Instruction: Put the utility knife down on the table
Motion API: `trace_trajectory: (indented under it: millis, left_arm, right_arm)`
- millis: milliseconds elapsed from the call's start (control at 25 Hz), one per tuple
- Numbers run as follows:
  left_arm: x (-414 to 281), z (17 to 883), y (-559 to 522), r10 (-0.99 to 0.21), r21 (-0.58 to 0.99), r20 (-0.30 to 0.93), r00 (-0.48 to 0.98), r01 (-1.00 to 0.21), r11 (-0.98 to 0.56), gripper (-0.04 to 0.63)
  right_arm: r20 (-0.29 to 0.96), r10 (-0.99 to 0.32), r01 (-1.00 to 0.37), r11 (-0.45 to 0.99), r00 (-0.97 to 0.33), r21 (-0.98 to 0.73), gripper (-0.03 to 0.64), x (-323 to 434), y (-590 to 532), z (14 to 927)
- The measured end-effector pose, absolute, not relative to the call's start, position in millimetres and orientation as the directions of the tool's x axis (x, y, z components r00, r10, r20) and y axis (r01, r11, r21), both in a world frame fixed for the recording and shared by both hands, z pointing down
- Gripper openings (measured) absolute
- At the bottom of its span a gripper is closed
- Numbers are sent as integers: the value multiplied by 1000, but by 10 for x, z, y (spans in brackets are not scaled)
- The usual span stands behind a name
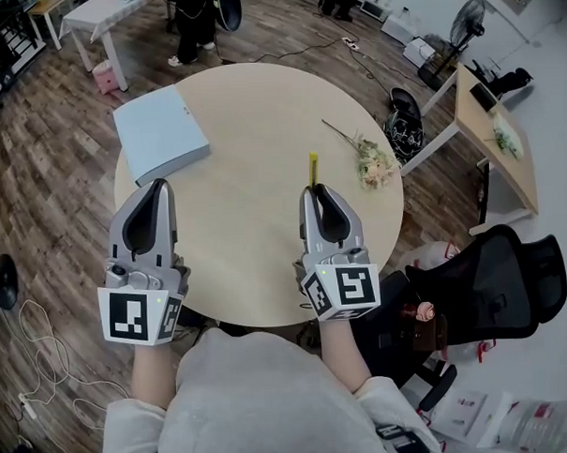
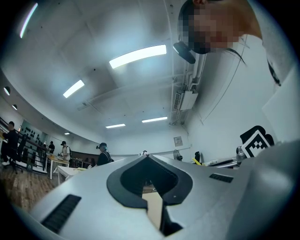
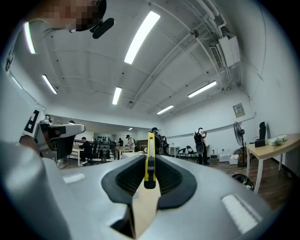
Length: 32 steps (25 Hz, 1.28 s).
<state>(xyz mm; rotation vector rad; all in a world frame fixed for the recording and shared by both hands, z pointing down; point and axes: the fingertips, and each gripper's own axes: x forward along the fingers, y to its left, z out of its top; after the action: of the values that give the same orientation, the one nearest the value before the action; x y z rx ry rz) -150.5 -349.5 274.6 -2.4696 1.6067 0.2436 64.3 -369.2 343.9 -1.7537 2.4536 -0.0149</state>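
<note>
1. The right gripper (image 1: 317,187) points forward, level over the near right part of the round table (image 1: 257,269).
2. Its jaws pinch the yellow utility knife (image 3: 150,157), which juts past the tips toward the table's centre.
3. The left gripper (image 1: 157,185) lies parallel at the near left edge, its jaws closed on nothing.

No legible text, labels or numbers — none anywhere.

A wood-plank floor (image 1: 54,128) is being lit by long ceiling strips (image 3: 140,30), while a white wall (image 3: 276,93) is being lined with a desk (image 3: 272,143) and a fan (image 3: 239,131).
</note>
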Motion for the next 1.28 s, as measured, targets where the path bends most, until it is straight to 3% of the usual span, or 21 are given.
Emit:
trace_trajectory:
  millis: [600,1280]
  left_arm:
    - [-1916,3133,-4087,-895,-22,-156,418,-907,-420,8]
    - [-2267,3512,-4409,-912,30,-79,402,-914,-405,8]
  right_arm:
    - [199,-936,-955,273,-291,-111,74,224,-4337,4610]
    - [487,-827,-958,274,-281,-89,74,-91,-4625,5841]
